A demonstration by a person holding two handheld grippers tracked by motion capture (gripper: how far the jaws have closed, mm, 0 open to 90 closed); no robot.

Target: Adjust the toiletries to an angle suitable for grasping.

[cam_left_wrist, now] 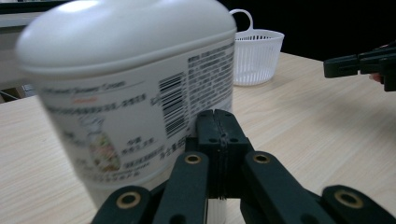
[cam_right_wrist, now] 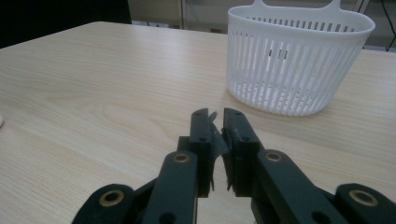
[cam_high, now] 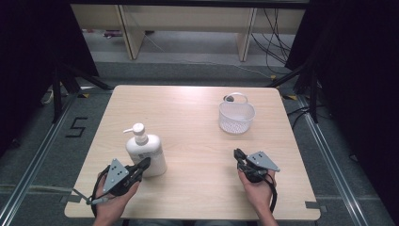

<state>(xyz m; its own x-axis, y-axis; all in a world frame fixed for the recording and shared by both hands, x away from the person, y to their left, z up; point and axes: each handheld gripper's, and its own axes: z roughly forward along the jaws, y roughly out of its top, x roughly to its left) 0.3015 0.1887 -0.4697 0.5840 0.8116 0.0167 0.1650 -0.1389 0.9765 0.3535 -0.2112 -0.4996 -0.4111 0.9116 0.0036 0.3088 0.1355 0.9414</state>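
High view, table: a pale wooden table (cam_high: 188, 122) on a grey floor, with a "5" marked on the floor (cam_high: 75, 127) off its left side.
High view, bottle: a white pump bottle (cam_high: 146, 153) stands upright on the near-left part of the table, its pump head pointing left.
High view, basket: a white slotted basket (cam_high: 236, 116) with a loop handle sits on the far-right part, well apart from the bottle.
High view, left gripper: the left gripper (cam_high: 143, 165), held in the person's left hand (cam_high: 113, 202), points its tips at the bottle's lower right side, touching it or just beside it (which one cannot be told from here).
High view, right gripper: the right gripper (cam_high: 238, 154), held in the right hand (cam_high: 258, 190), hangs over bare wood near the front right, aimed toward the basket but well short of it.
Left gripper view, jaws: pressed together with no gap, holding nothing; the tips sit right against the bottle's (cam_left_wrist: 130, 93) label by the barcode.
Left gripper view, background: the basket (cam_left_wrist: 258, 56) stands beyond the bottle, and the other gripper's black tip (cam_left_wrist: 345, 65) enters from the right edge.
Right gripper view, jaws: nearly together, a narrow slit left between them (a scrap of torn pad lining (cam_right_wrist: 215, 140) shows in the slit), pinching nothing.
Right gripper view, basket: the basket (cam_right_wrist: 294, 60) stands ahead and to the right on the table.
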